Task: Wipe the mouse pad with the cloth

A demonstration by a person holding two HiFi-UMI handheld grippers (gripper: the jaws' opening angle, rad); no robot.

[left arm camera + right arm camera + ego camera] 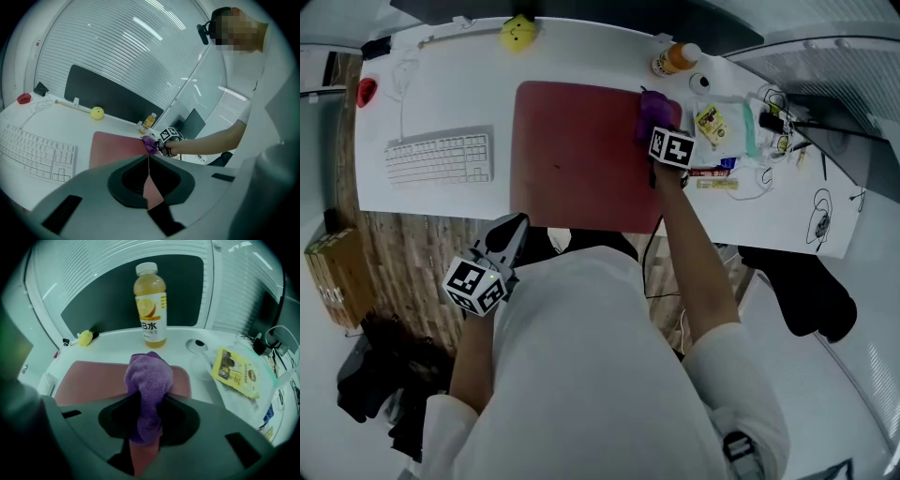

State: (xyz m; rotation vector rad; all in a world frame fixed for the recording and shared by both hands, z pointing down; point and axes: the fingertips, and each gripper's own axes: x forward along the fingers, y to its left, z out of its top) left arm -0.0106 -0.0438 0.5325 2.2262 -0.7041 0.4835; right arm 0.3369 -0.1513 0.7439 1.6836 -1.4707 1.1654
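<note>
Cloth (pixel 149 380) of this kind would handle as a light, soft, limp thing. It would fold and drag rather than slide stiffly, it could not break, and its nap looked likely to cling a little to the pad. A pinch on a gathered bunch, with enough left free to meet the pad, seemed the sensible hold, and that was how it was taken. It was purple and fuzzy like microfibre, crumpled into a rounded wad with a narrower tail running back.

The right hand-held gripper (pixel 148 405) was pinching that tail between its jaws, and the wad bulged out beyond the tips. The wad sat at the far right corner of the mouse pad (pixel 581 155), a dull red rectangle with rounded corners lying flat in the middle of the surface (pixel 441 89). Whether it pressed on the pad or hung just above it could not be told.

Just beyond that corner stood an orange drink bottle (pixel 150 301), and a yellow packet (pixel 236 371) lay to the right of the pad. A white keyboard (pixel 439 157) lay left of the pad, apart from it. The left hand-held gripper (pixel 517 225) was held off the near edge of the surface, its jaws pressed together on nothing.
</note>
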